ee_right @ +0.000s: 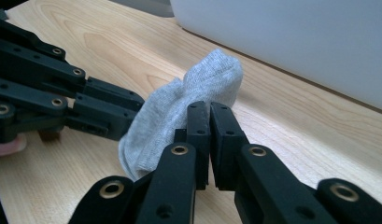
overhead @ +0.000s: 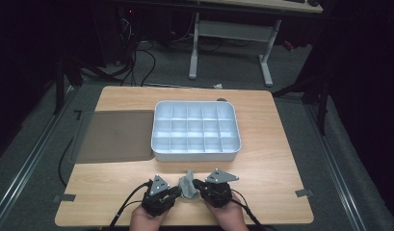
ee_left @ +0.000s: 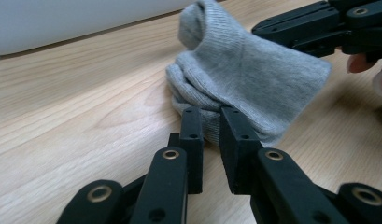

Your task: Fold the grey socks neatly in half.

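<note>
My left hand-held gripper [ee_left: 211, 122] and right hand-held gripper [ee_right: 209, 119] meet from opposite sides on the small grey knitted sock [overhead: 188, 186], which sits bunched on the light wooden surface [overhead: 271, 159] between them, just in front of the white compartmented plastic tray [overhead: 158, 153]. The right one is clamped on the sock's edge; the left one's jaws are nearly together, pinching its folded rim. The sock's long axis stands roughly upright, toe up. I read no writing anywhere.
</note>
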{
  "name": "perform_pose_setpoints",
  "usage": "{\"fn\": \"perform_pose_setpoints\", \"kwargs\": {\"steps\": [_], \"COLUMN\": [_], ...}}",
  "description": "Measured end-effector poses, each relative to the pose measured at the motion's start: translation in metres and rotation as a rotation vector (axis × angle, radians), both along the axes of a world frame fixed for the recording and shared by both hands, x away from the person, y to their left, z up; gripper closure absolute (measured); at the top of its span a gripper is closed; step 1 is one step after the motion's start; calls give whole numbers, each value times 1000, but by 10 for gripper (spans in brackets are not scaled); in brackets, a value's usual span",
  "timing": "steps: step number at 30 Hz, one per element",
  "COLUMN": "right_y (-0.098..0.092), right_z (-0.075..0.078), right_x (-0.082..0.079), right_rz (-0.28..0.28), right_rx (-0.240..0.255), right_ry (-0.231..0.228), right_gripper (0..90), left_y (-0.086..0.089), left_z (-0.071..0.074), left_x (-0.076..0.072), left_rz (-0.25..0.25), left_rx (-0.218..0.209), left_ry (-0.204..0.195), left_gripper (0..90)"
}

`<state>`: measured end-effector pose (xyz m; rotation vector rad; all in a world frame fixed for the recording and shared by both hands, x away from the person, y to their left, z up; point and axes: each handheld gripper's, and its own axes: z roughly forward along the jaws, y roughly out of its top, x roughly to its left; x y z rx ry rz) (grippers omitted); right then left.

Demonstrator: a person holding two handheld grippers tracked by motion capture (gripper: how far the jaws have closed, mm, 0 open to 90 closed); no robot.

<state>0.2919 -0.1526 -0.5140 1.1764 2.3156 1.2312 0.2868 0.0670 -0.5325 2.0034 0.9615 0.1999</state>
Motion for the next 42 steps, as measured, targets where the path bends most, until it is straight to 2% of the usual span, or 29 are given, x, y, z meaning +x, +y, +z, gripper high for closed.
{"fn": "perform_pose_setpoints", "kwargs": {"steps": [9,17,22,28,31,39,42], "right_y": [-7,-1,1,-3,-4,0,-1], "right_z": [6,0,0,-2,-3,-7,-8], "right_x": [2,-2,-4,-5,-7,-9,-9], "right_rz": [-15,16,26,24,23,34,38], "right_rx": [18,18,8,-7,-14,-43,-35], "right_ry": [-12,9,4,11,12,3,0], "right_gripper": [879,880,880,885,898,900,900], "left_y": [-19,-22,-24,-36,-38,-35,-32], "left_z": [4,2,1,4,4,2,2], "left_x": [11,10,8,3,2,3,4], "left_rz": [-33,-45,-59,-99,-101,-96,-96], "left_rx": [58,52,60,136,148,146,136], "left_ry": [-15,-16,-19,-74,-78,-70,-60], "left_gripper": [796,817,840,882,886,871,850]}}
